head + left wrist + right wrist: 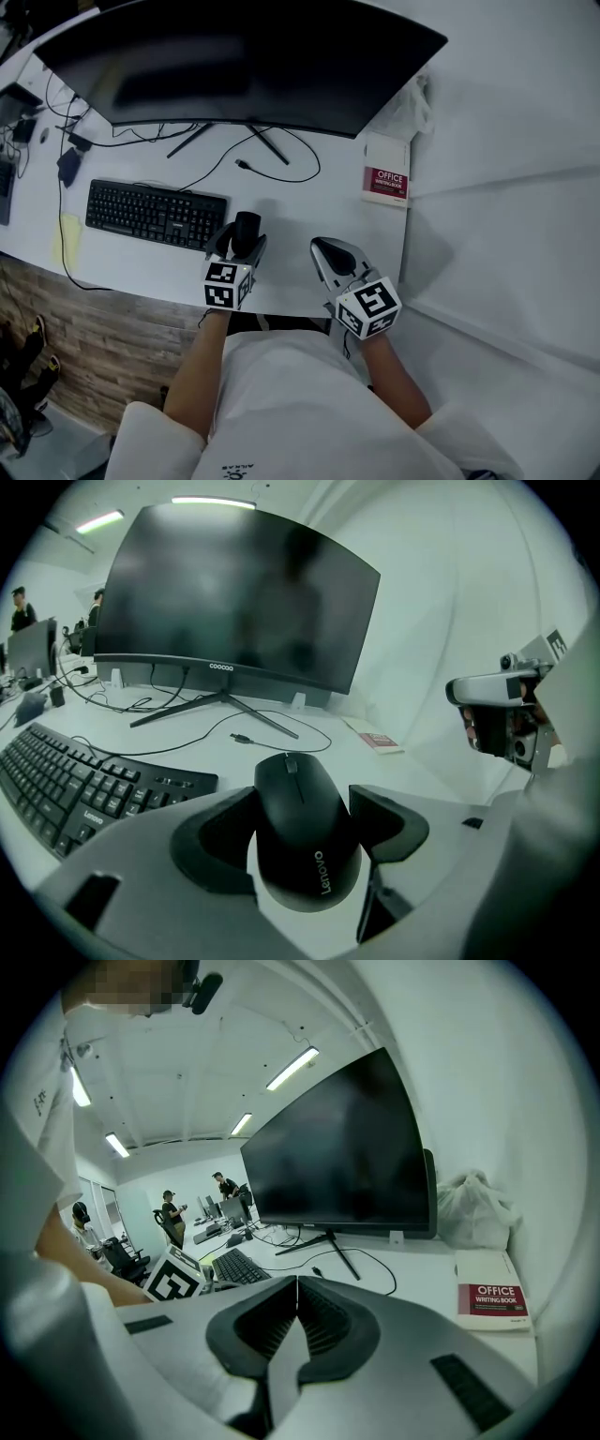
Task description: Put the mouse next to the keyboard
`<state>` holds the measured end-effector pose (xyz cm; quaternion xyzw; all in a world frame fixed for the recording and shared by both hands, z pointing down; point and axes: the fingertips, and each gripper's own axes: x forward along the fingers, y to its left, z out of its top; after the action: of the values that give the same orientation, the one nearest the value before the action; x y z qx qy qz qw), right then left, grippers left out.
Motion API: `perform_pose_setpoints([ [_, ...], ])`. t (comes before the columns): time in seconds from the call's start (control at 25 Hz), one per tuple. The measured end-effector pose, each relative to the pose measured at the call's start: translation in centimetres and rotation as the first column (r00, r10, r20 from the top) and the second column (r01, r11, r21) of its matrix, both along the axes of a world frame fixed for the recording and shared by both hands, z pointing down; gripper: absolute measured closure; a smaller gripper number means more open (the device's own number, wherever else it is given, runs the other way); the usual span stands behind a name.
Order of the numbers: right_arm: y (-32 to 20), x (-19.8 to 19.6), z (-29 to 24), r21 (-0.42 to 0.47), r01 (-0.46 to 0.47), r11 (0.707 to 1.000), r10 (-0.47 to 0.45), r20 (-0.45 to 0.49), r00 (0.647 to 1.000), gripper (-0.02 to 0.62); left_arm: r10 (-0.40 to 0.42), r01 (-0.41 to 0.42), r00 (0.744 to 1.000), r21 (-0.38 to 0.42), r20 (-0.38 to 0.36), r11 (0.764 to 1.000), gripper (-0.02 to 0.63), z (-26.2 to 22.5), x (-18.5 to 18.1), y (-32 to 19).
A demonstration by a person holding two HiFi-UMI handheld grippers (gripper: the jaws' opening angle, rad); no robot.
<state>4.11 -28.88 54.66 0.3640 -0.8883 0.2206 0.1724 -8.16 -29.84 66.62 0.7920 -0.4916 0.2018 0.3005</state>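
Nearest the person, the right gripper [297,1302] is pressed together on nothing and hangs idle over the front of the worktop [309,211]. The left gripper [242,244] pinches the black mouse [247,228] by its sides. The mouse sits just beside the right end of the keyboard [155,213], so the placing looks almost finished. What seems left is to settle it and let go; whether it already touches the worktop I cannot tell. Farther back lie a red-and-white book [386,181] and the dark monitor [244,56]. The only container is a white plastic bag [408,108] by the wall, its contents hidden.
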Motion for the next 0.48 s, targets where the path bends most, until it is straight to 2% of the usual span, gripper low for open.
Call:
perform_pose_setpoints([
  [0.48, -0.9, 0.9, 1.5, -0.03, -0.004, 1.0, 0.004, -0.021, 1.0, 0.577, 0.026, -0.024, 0.999, -0.063, 0.037, 0.998, 0.285, 2.9, 0.1, -0.4],
])
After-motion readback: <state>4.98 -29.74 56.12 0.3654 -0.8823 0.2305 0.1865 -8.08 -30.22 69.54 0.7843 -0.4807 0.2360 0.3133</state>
